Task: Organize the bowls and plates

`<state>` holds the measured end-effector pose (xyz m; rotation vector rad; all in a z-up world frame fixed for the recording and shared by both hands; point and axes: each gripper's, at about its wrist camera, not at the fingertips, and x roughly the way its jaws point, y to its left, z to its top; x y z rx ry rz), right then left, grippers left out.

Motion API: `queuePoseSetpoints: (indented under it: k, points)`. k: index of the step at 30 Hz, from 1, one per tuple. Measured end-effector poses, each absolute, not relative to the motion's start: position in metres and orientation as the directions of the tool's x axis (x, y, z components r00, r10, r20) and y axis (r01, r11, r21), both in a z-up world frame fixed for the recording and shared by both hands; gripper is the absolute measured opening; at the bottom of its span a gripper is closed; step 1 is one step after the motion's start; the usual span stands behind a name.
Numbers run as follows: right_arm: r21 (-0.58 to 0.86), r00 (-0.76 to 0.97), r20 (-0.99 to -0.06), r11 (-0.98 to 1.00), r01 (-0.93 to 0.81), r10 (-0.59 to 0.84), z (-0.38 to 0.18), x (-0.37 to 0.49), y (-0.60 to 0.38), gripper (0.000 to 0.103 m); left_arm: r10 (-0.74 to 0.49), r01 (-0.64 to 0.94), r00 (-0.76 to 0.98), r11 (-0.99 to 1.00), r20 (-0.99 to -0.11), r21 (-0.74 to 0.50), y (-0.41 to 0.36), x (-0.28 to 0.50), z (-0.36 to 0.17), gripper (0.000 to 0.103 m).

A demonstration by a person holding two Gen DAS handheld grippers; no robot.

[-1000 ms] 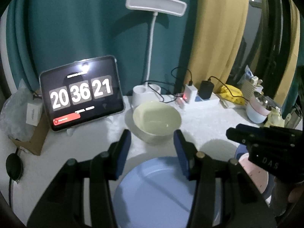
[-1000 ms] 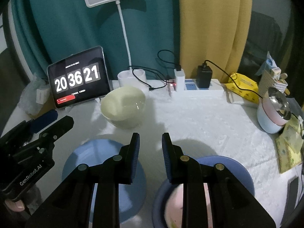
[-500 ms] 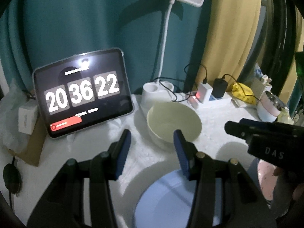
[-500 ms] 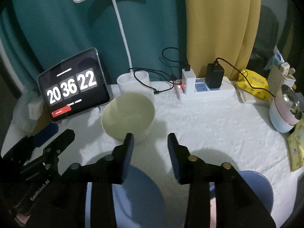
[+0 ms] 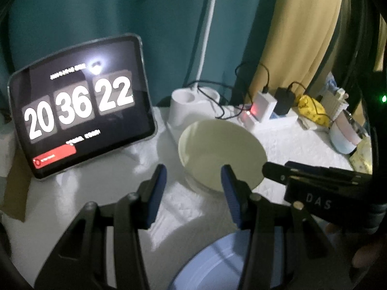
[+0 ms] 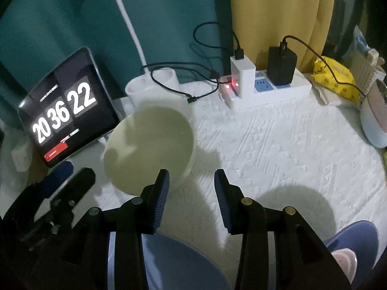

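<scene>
A pale green bowl stands upright on the white cloth. My left gripper is open just short of the bowl's near left rim, and nothing is gripped. My right gripper is open over the bowl's near right rim, its pads apart from it. A blue plate lies under both grippers, close to me. Another blue plate at the lower right holds a pink bowl. Each gripper's black body shows at the edge of the other's view.
A tablet showing a clock leans at the back left. A white lamp base, a power strip with chargers and cables, a yellow packet and a pink and blue pot line the back and right.
Both grippers have come forward and down towards the green bowl, which now looks larger. The right jaws have widened. The blue plates have slid to the bottom of the views.
</scene>
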<state>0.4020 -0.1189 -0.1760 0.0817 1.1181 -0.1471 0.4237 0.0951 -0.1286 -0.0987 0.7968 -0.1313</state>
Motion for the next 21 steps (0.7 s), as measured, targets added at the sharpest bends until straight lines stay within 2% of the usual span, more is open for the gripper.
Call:
queuePoseSetpoints:
  k: [7,21]
  points:
    - [-0.044,0.440,-0.892,0.988,0.145,-0.104,-0.189,0.410,-0.112,0.041,-0.153,0.066,0.652,0.987,-0.742,-0.145,0.100,0.438,-0.147,0.048]
    - [0.021,0.355,-0.934,0.988,0.154,-0.035,-0.223,0.413,-0.125,0.038,-0.158,0.091,0.621,0.987,-0.768,-0.130,0.099,0.446,-0.156,0.048]
